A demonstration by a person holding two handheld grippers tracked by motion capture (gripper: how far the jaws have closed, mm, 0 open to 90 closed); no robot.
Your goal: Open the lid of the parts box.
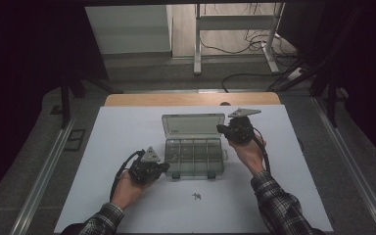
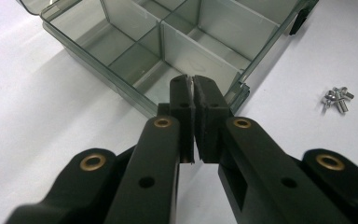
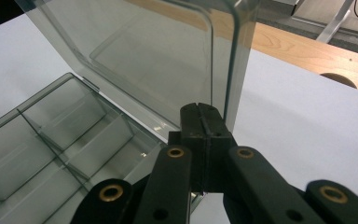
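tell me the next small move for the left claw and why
Probably swing the left claw from the box toward the small screws and open it. The lid is up, the compartments look empty, both claws are shut on nothing, and the screws lie loose on the white sheet.

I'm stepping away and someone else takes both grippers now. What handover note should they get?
Left gripper: shut, empty, at the near left corner of the compartment box.
Right gripper: shut, empty, by the right edge of the raised lid.
Small metal parts: a loose pile on the white sheet, in front of the box.
Done: the box is open; the compartments in view look empty.
Left, likely: move the parts into a compartment.
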